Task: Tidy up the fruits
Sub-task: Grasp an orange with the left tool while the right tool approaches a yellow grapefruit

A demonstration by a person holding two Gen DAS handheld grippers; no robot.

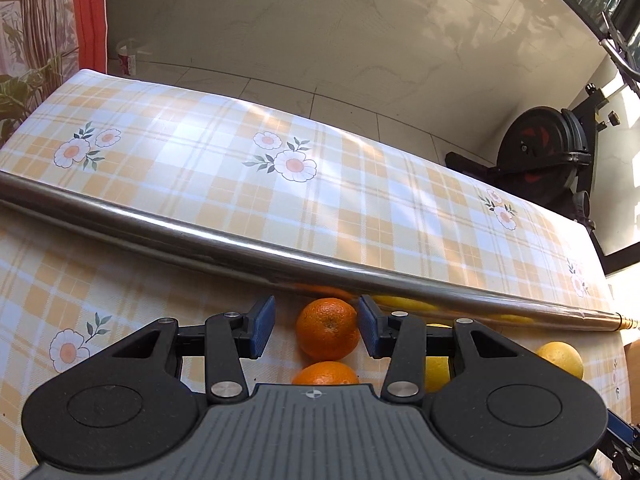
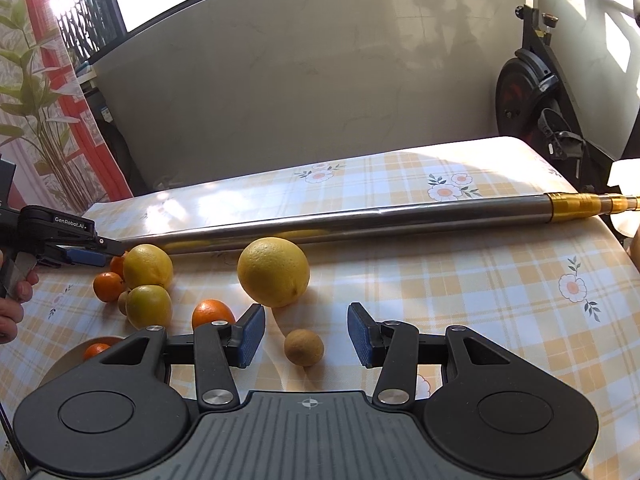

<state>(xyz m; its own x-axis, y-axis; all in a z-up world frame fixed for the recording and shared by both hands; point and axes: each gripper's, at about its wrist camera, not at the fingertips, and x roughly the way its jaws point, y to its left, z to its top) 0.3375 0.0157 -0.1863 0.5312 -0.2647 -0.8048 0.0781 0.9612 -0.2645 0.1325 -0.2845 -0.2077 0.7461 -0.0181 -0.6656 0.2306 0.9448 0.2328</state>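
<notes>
Orange-checked floral tablecloth (image 1: 192,148), orange mandarin (image 1: 327,329)

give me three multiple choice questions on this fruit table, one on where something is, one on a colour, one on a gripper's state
1. Where does the small brown fruit lie?
A. on the metal pole
B. on the tablecloth between the right gripper's fingers
C. on the plate

2. What colour is the end section of the metal pole?
A. gold
B. red
C. green

3. How does the left gripper stand to the orange?
A. shut on it and lifted
B. far from it
C. open, fingers either side of it

Answers:
1. B, it rests on the checked tablecloth in the gap of the right gripper.
2. A, the pole's tip past the table edge is gold.
3. C, a gap shows between the left pad and the orange.
</notes>
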